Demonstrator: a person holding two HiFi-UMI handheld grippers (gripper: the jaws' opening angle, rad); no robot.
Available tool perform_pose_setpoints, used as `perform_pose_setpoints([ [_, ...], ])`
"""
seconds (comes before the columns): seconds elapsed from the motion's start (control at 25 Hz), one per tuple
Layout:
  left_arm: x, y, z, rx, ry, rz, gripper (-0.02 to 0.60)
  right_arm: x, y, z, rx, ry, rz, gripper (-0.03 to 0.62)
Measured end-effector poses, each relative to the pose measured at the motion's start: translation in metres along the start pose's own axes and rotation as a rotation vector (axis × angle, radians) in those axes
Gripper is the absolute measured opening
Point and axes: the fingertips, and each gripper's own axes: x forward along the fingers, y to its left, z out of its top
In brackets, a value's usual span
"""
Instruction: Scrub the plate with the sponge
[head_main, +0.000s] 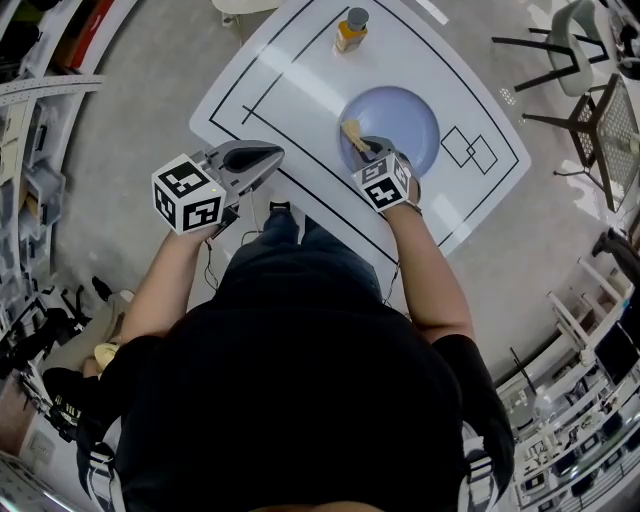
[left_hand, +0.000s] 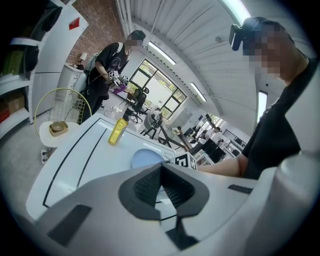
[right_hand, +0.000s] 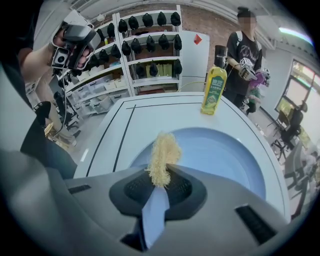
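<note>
A pale blue plate (head_main: 405, 112) lies on the white table (head_main: 290, 85); the right gripper view shows this plate (right_hand: 225, 155) just ahead of the jaws. My right gripper (head_main: 362, 148) is shut on a yellow fibrous sponge (head_main: 351, 132) at the plate's near left rim. The sponge (right_hand: 162, 155) sticks up out of the closed right gripper (right_hand: 161, 182), over the plate's edge. My left gripper (head_main: 270, 153) hovers shut and empty at the table's near left edge, well left of the plate. From the left gripper (left_hand: 161, 172) the plate (left_hand: 145, 157) lies ahead.
A yellow soap bottle (head_main: 351, 28) stands at the table's far side, beyond the plate. Black lines mark the tabletop. Metal chairs (head_main: 590, 110) stand to the right. A person (right_hand: 243, 50) stands beyond the table, near shelves. A small round stand (left_hand: 57, 129) sits off the table's left.
</note>
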Motion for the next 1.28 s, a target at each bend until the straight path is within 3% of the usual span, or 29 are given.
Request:
perform_pose_setpoints([
  [0.84,0.011,-0.002,-0.010,-0.030,0.025,-0.030,0.005,0.011,-0.049,0.012,-0.140,0.066,-0.116,0.044],
  [1.28,0.021,-0.006,-0.012,-0.024,0.044,-0.053,0.005,0.006,-0.092,-0.003,-0.106,0.129,-0.209,0.044],
])
